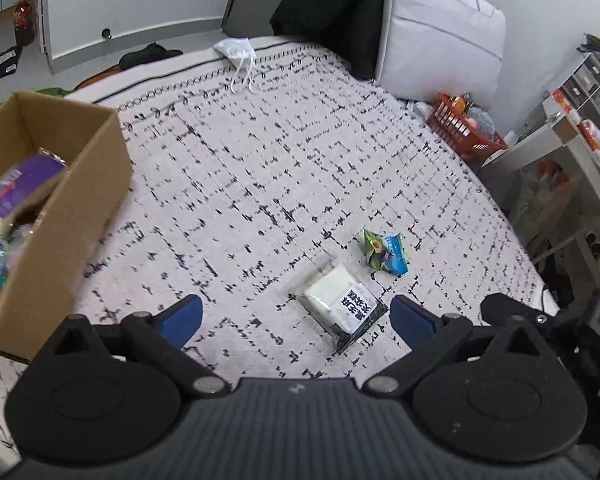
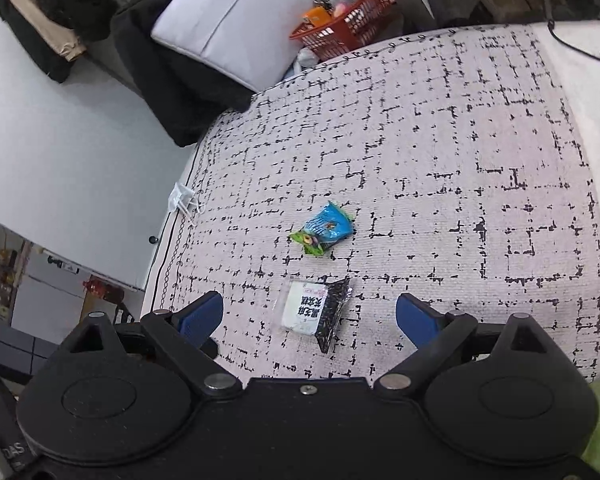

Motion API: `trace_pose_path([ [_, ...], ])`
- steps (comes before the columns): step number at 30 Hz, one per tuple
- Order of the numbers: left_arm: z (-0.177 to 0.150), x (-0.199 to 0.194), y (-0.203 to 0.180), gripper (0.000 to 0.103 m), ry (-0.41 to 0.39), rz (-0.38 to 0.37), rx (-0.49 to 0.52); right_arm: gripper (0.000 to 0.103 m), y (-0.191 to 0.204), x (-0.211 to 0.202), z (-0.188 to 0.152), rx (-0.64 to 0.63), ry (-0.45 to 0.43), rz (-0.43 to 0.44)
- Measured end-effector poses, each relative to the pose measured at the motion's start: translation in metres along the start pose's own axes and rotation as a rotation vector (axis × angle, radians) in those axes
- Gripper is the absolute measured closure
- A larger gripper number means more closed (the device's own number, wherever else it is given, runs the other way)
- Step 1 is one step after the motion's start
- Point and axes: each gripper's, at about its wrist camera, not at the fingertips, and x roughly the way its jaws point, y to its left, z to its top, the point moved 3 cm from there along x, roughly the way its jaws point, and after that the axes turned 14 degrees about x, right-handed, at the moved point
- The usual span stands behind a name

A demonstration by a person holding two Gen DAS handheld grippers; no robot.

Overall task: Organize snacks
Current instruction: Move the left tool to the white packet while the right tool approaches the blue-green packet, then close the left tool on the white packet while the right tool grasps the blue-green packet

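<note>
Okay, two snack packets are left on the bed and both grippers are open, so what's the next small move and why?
Probably lower the right gripper onto the white-and-black packet and close. It lies flat between the open fingers, nearest of the two; the blue-green packet sits farther out. The left gripper is open too, and the cardboard box already holds snacks.

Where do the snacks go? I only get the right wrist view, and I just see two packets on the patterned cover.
Observer: Into a cardboard box. It sits on the patterned cover, at the left of the left wrist view.
Operator: Is anything in it?
Observer: Yes, a purple packet and some other wrappers.
Operator: What is the other hand-held gripper doing?
Observer: The left hand-held gripper is open and holds nothing. The white packet lies just ahead of it.
</note>
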Motion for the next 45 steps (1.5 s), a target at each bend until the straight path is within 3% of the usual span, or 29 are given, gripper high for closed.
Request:
trace_pose_path([
  [12, 0.001, 0.051, -0.016, 0.003, 0.050, 0.013, -0.061, 0.010, -0.020, 0.035, 0.013, 0.104, 0.026, -0.055],
  [26, 0.012, 0.102, -0.037, 0.003, 0.096, 0.097, -0.051, 0.010, -0.031, 0.061, 0.047, 0.164, 0.020, -0.058],
  [30, 0.008, 0.116, -0.034, 0.003, 0.146, 0.125, -0.047, 0.010, -0.032, 0.069, 0.048, 0.165, 0.030, -0.055],
  [37, 0.004, 0.112, -0.023, 0.003, 0.183, 0.129, -0.050, 0.010, -0.031, 0.085, 0.045, 0.148, 0.058, -0.074],
  [40, 0.003, 0.108, -0.015, 0.007, 0.186, 0.126, -0.050, 0.010, -0.028, 0.084, 0.044, 0.133, 0.056, -0.078],
  [45, 0.002, 0.099, 0.003, 0.025, 0.199, 0.117, -0.089, 0.010, -0.020, 0.085, 0.035, 0.079, 0.055, -0.097],
])
